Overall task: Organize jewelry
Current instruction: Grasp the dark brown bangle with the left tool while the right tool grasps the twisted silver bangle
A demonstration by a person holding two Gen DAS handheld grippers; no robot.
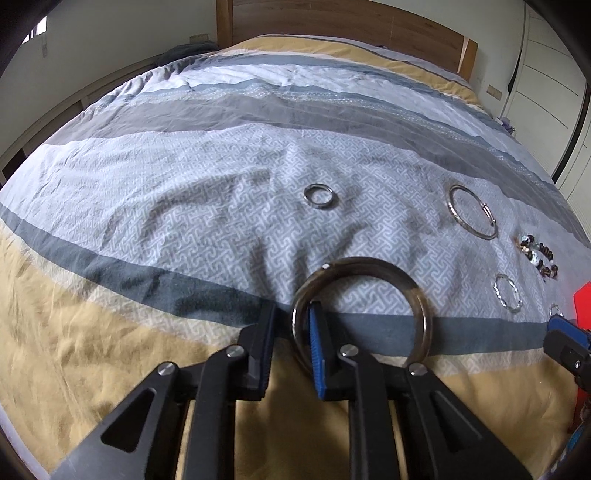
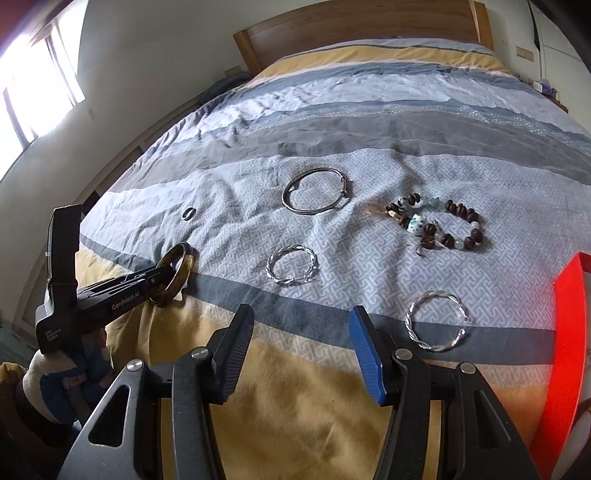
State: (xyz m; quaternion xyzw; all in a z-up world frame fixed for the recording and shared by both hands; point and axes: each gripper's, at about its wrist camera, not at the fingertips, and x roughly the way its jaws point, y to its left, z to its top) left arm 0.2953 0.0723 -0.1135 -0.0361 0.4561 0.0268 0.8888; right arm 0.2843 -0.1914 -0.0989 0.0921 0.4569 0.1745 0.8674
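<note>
Several bracelets lie on my striped bedspread (image 2: 332, 122) below the wooden headboard (image 2: 354, 26). My left gripper (image 1: 291, 325), marked "GenRobot.AI", has its jaws around the rim of the brown bangle (image 1: 373, 269); whether they pinch it, can't tell. My right gripper (image 2: 301, 330) hangs half open and empty near a twisted silver bracelet (image 2: 436, 321).

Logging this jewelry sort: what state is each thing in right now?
Left hand-held gripper: pinching the bangle's rim.
Brown glossy bangle: gripped, tilted up.
Right hand-held gripper: open, empty.
Twisted silver bracelet: flat on the bed.
Brown beaded bracelet: lying loose.
Thin plain metal bangle: flat.
</note>
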